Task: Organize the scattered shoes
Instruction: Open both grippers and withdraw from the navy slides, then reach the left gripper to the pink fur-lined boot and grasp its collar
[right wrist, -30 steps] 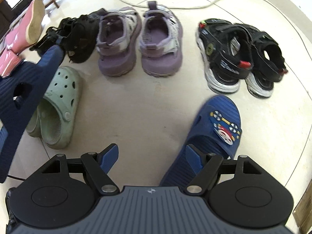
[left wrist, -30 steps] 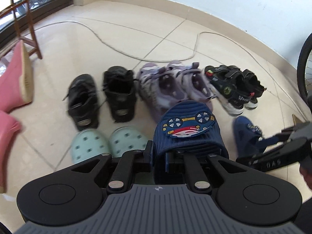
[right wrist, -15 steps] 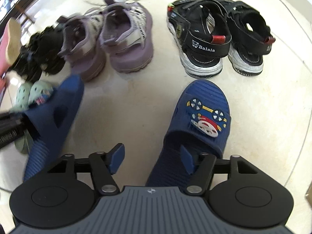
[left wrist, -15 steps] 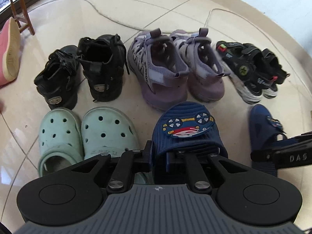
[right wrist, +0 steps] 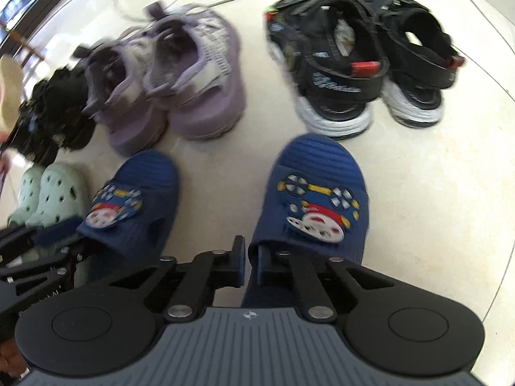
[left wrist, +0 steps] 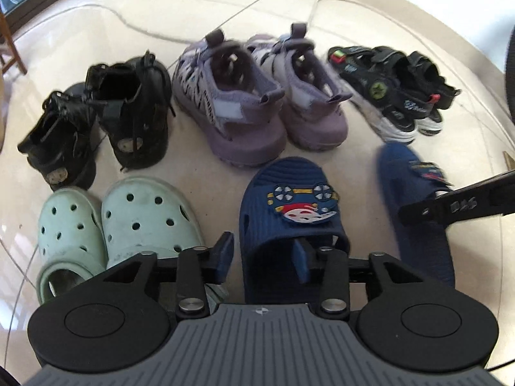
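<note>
Two navy slippers with a car badge lie side by side on the tiled floor. The left slipper rests beside the mint clogs. My left gripper straddles its left wall, one finger outside and one inside the opening. Its jaws are opening and the pads stand off the wall. The right slipper lies in front of the black sandals. My right gripper is shut on its left edge at the strap opening. The right gripper's arm shows over that slipper in the left wrist view.
Behind the slippers stands a row of black boots, purple shoes and black sandals. Mint clogs lie at the front left. A cable runs over the floor beyond, near a wooden chair leg.
The left gripper came down with its slipper, set it on the floor beside the clogs and parted its jaws. The right gripper's jaws closed on the other slipper's edge.
</note>
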`<state>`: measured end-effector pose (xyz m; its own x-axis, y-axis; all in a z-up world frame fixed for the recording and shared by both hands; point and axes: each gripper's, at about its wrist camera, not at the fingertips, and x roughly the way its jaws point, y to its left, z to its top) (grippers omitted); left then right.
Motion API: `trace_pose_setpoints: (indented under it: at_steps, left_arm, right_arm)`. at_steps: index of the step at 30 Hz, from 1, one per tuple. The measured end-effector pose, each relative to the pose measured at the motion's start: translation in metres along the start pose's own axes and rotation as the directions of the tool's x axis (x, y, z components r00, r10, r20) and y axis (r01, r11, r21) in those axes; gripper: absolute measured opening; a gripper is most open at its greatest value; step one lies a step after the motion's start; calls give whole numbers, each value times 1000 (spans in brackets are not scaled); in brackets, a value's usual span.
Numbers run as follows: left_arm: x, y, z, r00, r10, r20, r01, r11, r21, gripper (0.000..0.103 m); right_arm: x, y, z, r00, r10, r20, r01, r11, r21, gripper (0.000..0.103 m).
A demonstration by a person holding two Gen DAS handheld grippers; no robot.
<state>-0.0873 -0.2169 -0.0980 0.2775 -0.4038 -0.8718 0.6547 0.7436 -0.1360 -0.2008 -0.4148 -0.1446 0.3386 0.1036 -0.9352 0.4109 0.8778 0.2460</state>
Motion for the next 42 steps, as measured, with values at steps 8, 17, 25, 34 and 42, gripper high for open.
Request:
trace_pose_setpoints:
  at_steps: [8, 17, 25, 34, 42]
  left_arm:
    - [-28, 20, -7, 999, 0, 32, 1, 999, -41, 53]
    - [-56, 65, -10, 989, 117, 92, -102, 983, -154, 58]
    - [-75, 114, -28, 970, 233, 72, -201, 932, -301, 64]
    - [-102, 178, -58, 925, 380, 11, -318, 789, -526, 69]
    - [-131, 234, -91, 861, 501, -85, -427, 624, -654, 71]
  right_arm:
    - [5, 35, -8, 997, 71, -38, -75, 991, -109, 9]
    - [6, 67, -12, 993, 113, -23, -116, 971, -211, 14]
    - [-14, 72, -12, 995, 81, -56, -92, 961, -260, 39]
    - [-48, 104, 6, 993, 87, -80, -113, 902, -418, 58]
    - [-52, 150, 22, 991, 93, -94, -130, 818, -560, 71]
